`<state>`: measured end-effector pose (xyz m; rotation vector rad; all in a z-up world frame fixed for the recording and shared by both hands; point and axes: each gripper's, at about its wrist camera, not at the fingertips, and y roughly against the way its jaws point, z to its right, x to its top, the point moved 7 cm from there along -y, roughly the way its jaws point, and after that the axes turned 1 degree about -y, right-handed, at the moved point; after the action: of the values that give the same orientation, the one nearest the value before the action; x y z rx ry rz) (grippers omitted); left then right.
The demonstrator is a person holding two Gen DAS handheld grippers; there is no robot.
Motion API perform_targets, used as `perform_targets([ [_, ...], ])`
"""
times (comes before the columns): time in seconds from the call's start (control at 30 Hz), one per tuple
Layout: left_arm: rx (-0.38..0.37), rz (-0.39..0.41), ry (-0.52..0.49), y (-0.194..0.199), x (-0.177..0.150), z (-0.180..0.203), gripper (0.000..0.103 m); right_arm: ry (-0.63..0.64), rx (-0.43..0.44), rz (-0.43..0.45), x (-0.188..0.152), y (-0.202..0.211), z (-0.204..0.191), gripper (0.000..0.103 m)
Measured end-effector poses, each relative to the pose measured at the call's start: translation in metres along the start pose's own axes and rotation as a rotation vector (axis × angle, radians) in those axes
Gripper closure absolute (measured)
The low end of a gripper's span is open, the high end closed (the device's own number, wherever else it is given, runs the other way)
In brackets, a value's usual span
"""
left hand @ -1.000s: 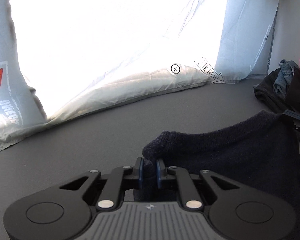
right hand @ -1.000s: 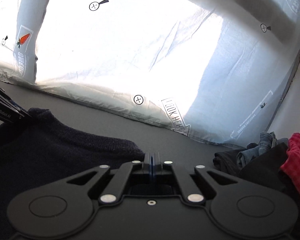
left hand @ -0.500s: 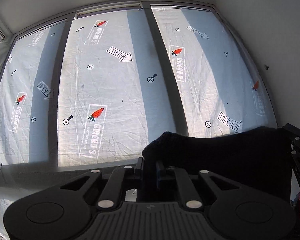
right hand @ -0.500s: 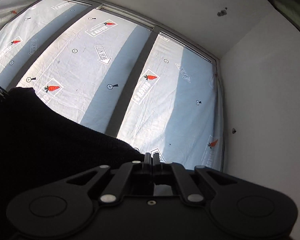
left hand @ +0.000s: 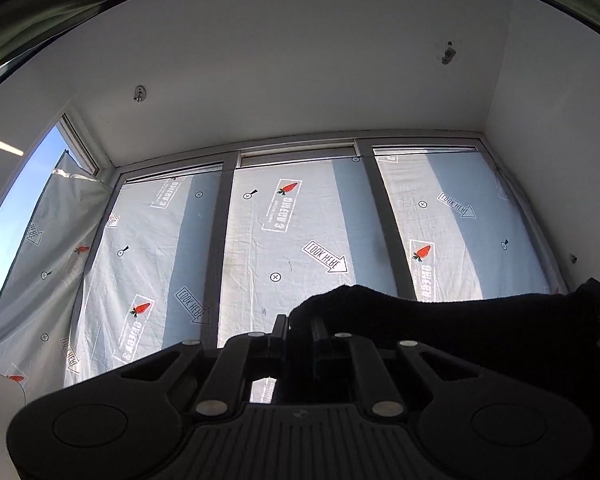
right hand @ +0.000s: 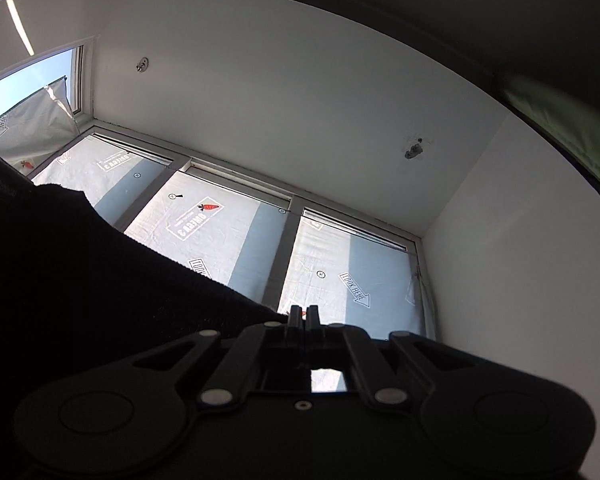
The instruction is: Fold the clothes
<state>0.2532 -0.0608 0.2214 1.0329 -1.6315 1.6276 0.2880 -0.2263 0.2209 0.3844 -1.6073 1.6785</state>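
Dark knit garment (left hand: 440, 320) hangs in air btwn my two grippers, stretched across covered windows (left hand: 300, 240); left gripper (left hand: 299, 326) clamped on one bunched corner; right gripper (right hand: 302, 314) pinched on the other edge, thin bite; risk: fabric's weight pulls it out on that side, garment drops crooked.

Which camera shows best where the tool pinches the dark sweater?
The left wrist view: there the left tool visibly squeezes a bunched corner of the dark sweater. In the right wrist view the sweater only fills the left side, and the right tool's pinch is hidden.
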Motion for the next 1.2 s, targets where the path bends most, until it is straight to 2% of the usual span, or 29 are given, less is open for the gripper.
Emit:
perform_targets([
  [0.03, -0.002, -0.022, 0.011, -0.003, -0.005, -0.002, 0.091, -0.009, 0.003, -0.011, -0.003, -0.001, -0.003, 0.102],
  [0.07, 0.004, -0.049, 0.016, -0.008, -0.015, -0.004, 0.100, -0.016, 0.003, -0.020, -0.006, -0.003, -0.005, 0.103],
  [0.1, 0.035, -0.066, 0.007, -0.015, -0.027, -0.008, 0.103, -0.010, -0.010, -0.020, -0.011, -0.007, -0.010, 0.103],
  [0.17, 0.118, -0.085, -0.057, -0.032, -0.052, -0.014, 0.103, 0.008, -0.006, -0.045, -0.026, -0.018, -0.026, 0.103],
  [0.23, 0.140, -0.162, -0.084, -0.059, -0.095, -0.019, 0.103, -0.003, 0.029, -0.125, -0.059, -0.034, -0.049, 0.103],
  [0.3, 0.127, -0.295, -0.113, -0.090, -0.157, -0.019, 0.103, 0.018, 0.082, -0.234, -0.105, -0.049, -0.082, 0.103],
  [0.37, 0.095, -0.523, -0.169, -0.116, -0.250, -0.021, 0.103, 0.062, 0.143, -0.373, -0.161, -0.056, -0.117, 0.103],
  [0.43, 0.035, -0.733, -0.192, -0.121, -0.332, -0.025, 0.100, 0.083, 0.218, -0.550, -0.223, -0.050, -0.141, 0.103],
  [0.57, -0.097, -1.098, -0.126, -0.086, -0.461, -0.037, 0.097, 0.098, 0.334, -0.924, -0.337, -0.016, -0.165, 0.101],
  [0.63, -0.163, -1.237, -0.094, -0.064, -0.508, -0.039, 0.094, 0.085, 0.356, -1.108, -0.384, 0.014, -0.160, 0.095],
  [0.67, -0.190, -1.279, -0.092, -0.054, -0.525, -0.039, 0.091, 0.074, 0.361, -1.194, -0.405, 0.031, -0.156, 0.090],
  [0.7, -0.220, -1.307, -0.087, -0.047, -0.538, -0.038, 0.084, 0.061, 0.366, -1.280, -0.426, 0.049, -0.152, 0.083],
  [0.73, -0.253, -1.328, -0.076, -0.041, -0.549, -0.038, 0.080, 0.051, 0.372, -1.357, -0.444, 0.065, -0.148, 0.081],
  [0.8, -0.308, -1.355, -0.037, -0.033, -0.567, -0.035, 0.064, 0.049, 0.409, -1.427, -0.466, 0.083, -0.147, 0.075],
  [0.83, -0.335, -1.363, -0.006, -0.031, -0.575, -0.033, 0.061, 0.048, 0.427, -1.461, -0.476, 0.092, -0.146, 0.072],
  [0.87, -0.363, -1.370, 0.018, -0.029, -0.581, -0.031, 0.054, 0.046, 0.447, -1.491, -0.486, 0.100, -0.146, 0.066],
  [0.93, -0.412, -1.382, 0.040, -0.029, -0.592, -0.025, 0.050, 0.024, 0.503, -1.500, -0.497, 0.100, -0.155, 0.061],
  [0.97, -0.444, -1.391, 0.039, -0.030, -0.598, -0.020, 0.044, 0.012, 0.532, -1.505, -0.502, 0.100, -0.159, 0.053],
  [1.0, -0.471, -1.395, 0.034, -0.031, -0.603, -0.015, 0.038, 0.002, 0.561, -1.509, -0.508, 0.100, -0.163, 0.052],
  [1.07, -0.527, -1.403, 0.024, -0.035, -0.613, -0.006, 0.038, -0.012, 0.631, -1.517, -0.520, 0.098, -0.174, 0.050],
  [1.17, -0.552, -1.452, 0.047, -0.037, -0.632, 0.005, 0.038, 0.014, 0.710, -1.515, -0.542, 0.102, -0.189, 0.050],
  [1.2, -0.555, -1.477, 0.069, -0.038, -0.638, 0.007, 0.042, 0.008, 0.743, -1.532, -0.548, 0.100, -0.193, 0.050],
])
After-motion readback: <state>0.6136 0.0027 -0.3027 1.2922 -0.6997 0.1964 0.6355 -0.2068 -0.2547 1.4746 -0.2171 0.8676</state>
